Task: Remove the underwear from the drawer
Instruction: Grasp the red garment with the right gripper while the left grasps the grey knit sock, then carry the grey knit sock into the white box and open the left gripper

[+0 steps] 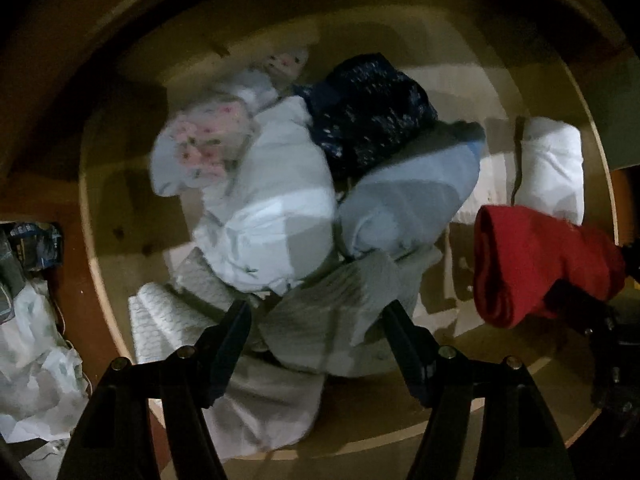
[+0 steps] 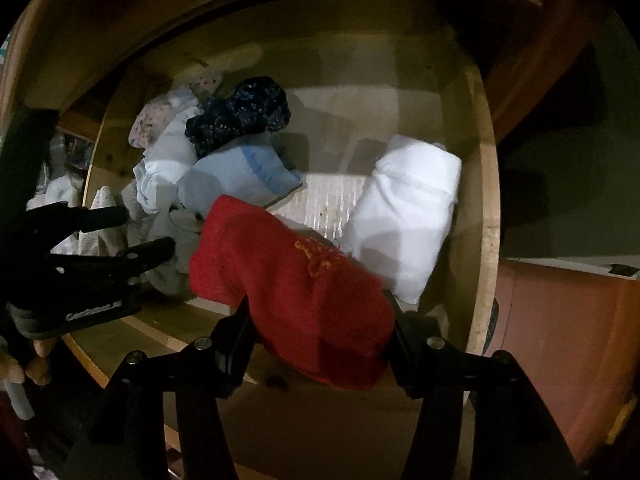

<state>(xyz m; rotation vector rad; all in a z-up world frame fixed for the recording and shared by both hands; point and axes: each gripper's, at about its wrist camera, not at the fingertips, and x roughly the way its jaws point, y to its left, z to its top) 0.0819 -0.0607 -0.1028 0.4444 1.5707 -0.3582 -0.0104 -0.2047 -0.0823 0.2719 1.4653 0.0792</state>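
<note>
An open wooden drawer (image 1: 96, 240) holds a pile of rolled underwear: pale blue-white pieces (image 1: 276, 200), a floral one (image 1: 200, 144), a dark navy speckled one (image 1: 368, 112) and a white roll (image 1: 556, 164). My right gripper (image 2: 320, 312) is shut on a red rolled piece (image 2: 288, 284), held above the drawer's front right; the red piece also shows in the left wrist view (image 1: 532, 264). My left gripper (image 1: 320, 320) is open and empty over a grey piece (image 1: 344, 320) at the pile's front. It also shows in the right wrist view (image 2: 148, 232).
The drawer's wooden rim (image 2: 490, 216) runs down the right side. Outside the drawer on the left lies patterned white cloth (image 1: 36, 352) and a dark blue packet (image 1: 36, 244). A ribbed white liner (image 2: 324, 204) shows on the drawer floor.
</note>
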